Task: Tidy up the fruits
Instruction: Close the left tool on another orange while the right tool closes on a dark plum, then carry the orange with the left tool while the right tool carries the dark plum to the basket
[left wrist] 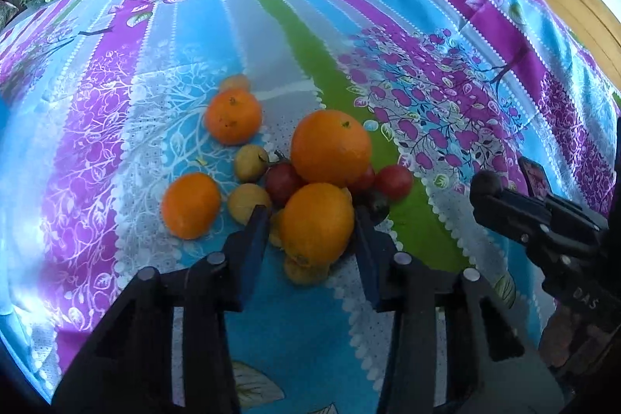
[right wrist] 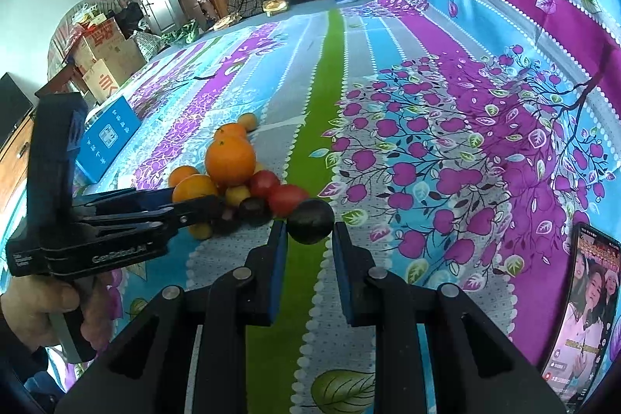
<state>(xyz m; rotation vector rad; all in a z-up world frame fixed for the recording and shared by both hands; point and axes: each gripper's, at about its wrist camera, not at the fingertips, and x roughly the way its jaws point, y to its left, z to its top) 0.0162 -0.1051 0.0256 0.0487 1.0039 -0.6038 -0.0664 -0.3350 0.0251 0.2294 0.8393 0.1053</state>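
Observation:
A pile of fruit lies on a striped floral cloth (left wrist: 271, 26): oranges, small yellow fruits (left wrist: 250, 161), red tomatoes (left wrist: 394, 181) and dark plums. My left gripper (left wrist: 310, 220) has its jaws around the nearest orange (left wrist: 316, 222), fingers touching its sides. A bigger orange (left wrist: 330, 146) sits behind it. In the right wrist view my right gripper (right wrist: 309, 231) has its jaws either side of a dark plum (right wrist: 310, 222) at the pile's near edge, with small gaps showing. The left gripper's body (right wrist: 116, 231) reaches into the pile from the left.
A phone (right wrist: 578, 301) with a lit screen lies on the cloth at the right. A blue box (right wrist: 106, 138) sits at the left edge, with cardboard boxes (right wrist: 104, 53) behind. Clothes and small packets lie at the far end.

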